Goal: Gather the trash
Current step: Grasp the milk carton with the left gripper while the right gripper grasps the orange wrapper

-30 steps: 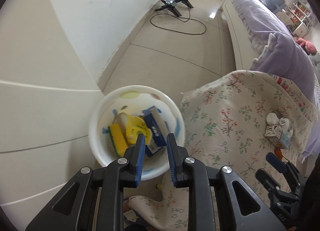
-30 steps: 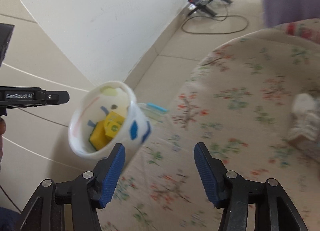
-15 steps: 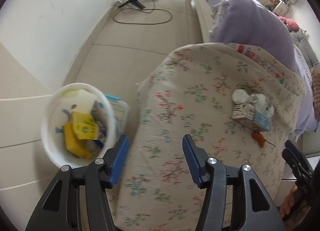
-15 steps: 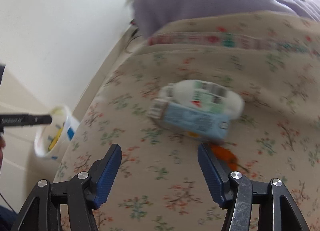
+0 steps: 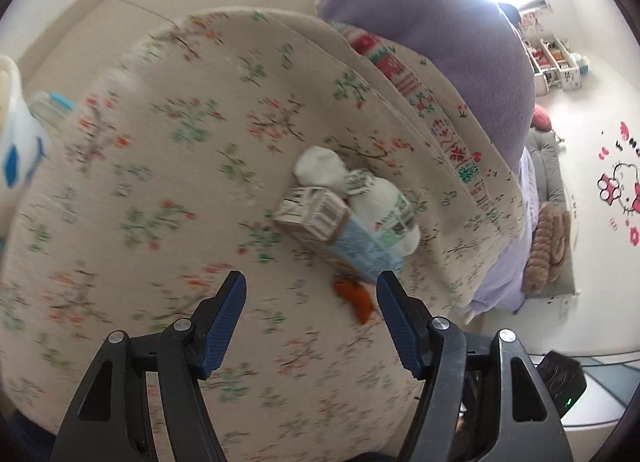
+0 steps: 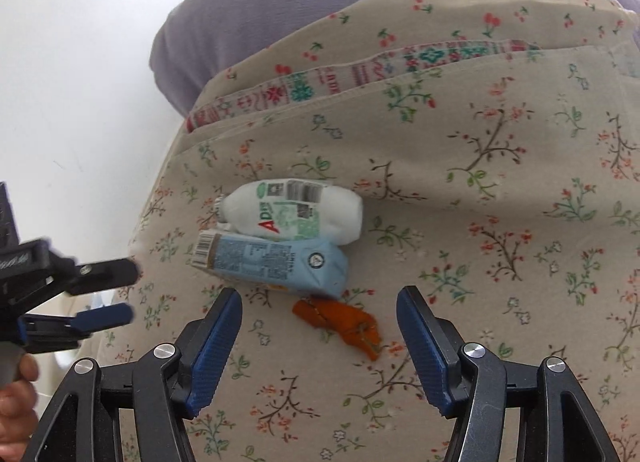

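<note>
Both claws wide open, empty: right claw (image 6: 319, 332), left claw (image 5: 311, 320). Orange wrapper (image 6: 340, 324) lies nearest, touching blue carton (image 6: 272, 264); white bottle (image 6: 294, 214) just behind carton. Risk: claws colliding, wrapper slipping on soft bedspread (image 6: 500, 222).

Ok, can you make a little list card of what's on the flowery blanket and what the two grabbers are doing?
surface: floral blanket
trash: white bottle, blue carton, orange wrapper, crumpled tissue
layout: bottle and carton lie touching; wrapper just in front of carton
right gripper: open, empty, facing the wrapper
left gripper: open, empty
bin: beside the blanket's left edge
</note>
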